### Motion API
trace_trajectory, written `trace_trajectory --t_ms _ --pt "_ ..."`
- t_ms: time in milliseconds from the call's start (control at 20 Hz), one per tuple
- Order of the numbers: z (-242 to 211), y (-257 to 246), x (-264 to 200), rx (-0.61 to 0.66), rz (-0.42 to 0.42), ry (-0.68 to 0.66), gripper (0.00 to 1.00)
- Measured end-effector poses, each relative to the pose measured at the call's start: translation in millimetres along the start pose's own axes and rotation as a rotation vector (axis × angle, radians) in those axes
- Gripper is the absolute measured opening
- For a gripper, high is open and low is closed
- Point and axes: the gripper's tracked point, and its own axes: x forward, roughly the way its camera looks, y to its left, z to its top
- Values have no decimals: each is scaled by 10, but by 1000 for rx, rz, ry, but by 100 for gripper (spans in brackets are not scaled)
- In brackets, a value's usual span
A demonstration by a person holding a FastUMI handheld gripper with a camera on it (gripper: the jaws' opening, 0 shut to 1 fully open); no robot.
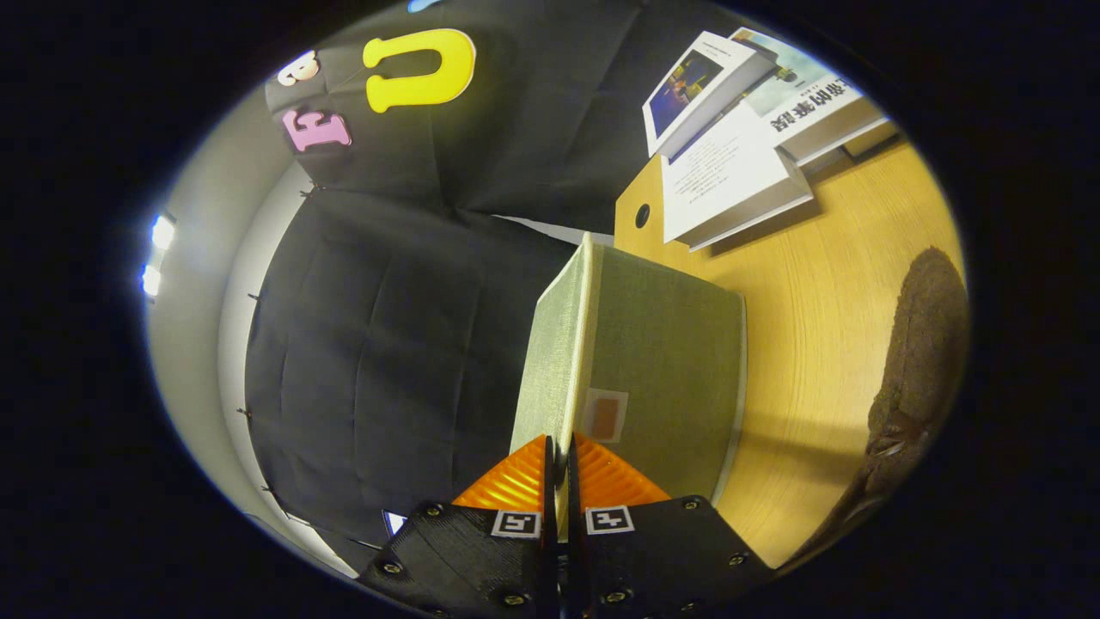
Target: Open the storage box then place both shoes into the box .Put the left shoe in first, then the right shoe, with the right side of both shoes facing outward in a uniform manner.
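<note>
The storage box (662, 361) looks like rough woven cloth, matt. The table (825, 344) is smooth wood (with fine lines in it). The books (739, 137) are paper with shiny covers. The shoe (915, 361) looks soft and fuzzy.

The gripper (560, 460) has ridged plastic fingers pinching the box's edge.

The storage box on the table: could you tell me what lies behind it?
Behind the green fabric storage box a stack of books lies on the wooden table. The gripper fingers pinch its edge. The table right behind the box is hidden.

Cloth-walled booth, wooden desk (825, 327), stacked books (730, 180)
</note>
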Motion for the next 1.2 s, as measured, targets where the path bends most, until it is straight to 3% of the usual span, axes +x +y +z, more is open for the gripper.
trace_trajectory --t_ms 500,750,1200 --pt "146 795 61 -173 -85 -36 5" --pt "158 1511 333 -294 -38 -55 9" --pt "18 1902 982 -339 -18 -15 10"
